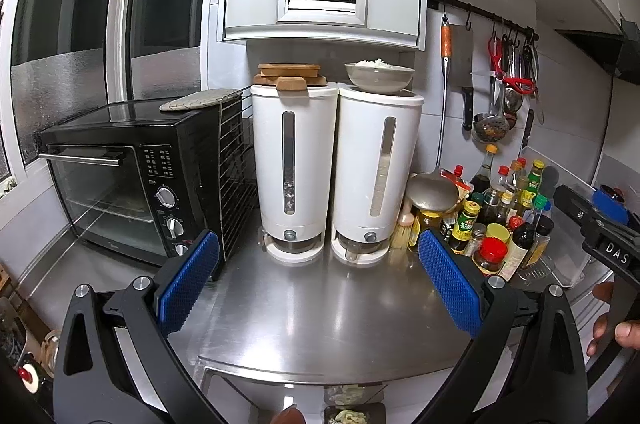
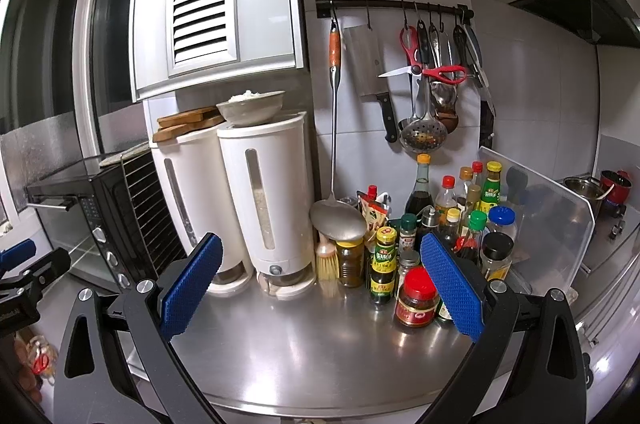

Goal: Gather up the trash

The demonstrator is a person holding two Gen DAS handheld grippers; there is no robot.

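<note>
My left gripper (image 1: 318, 242) stands open over the steel counter (image 1: 320, 312), with nothing between its blue pads (image 1: 188, 284). It faces two white grain dispensers (image 1: 294, 168). My right gripper (image 2: 320, 244) is open too, empty, above the same counter (image 2: 312, 340) and pointing at a cluster of sauce bottles (image 2: 416, 298). Below the counter's front edge, pale crumpled scraps (image 1: 345, 395) lie in small dark containers; what they are I cannot tell. The right gripper's body (image 1: 600, 228) shows at the right of the left wrist view.
A black toaster oven (image 1: 120, 180) fills the left. A bowl of rice (image 1: 379, 77) and wooden boards (image 1: 289, 74) sit on the dispensers. Knives, scissors and ladles hang on a wall rail (image 2: 400, 4). A clear splash guard (image 2: 536, 220) and pots (image 2: 614, 186) stand at right.
</note>
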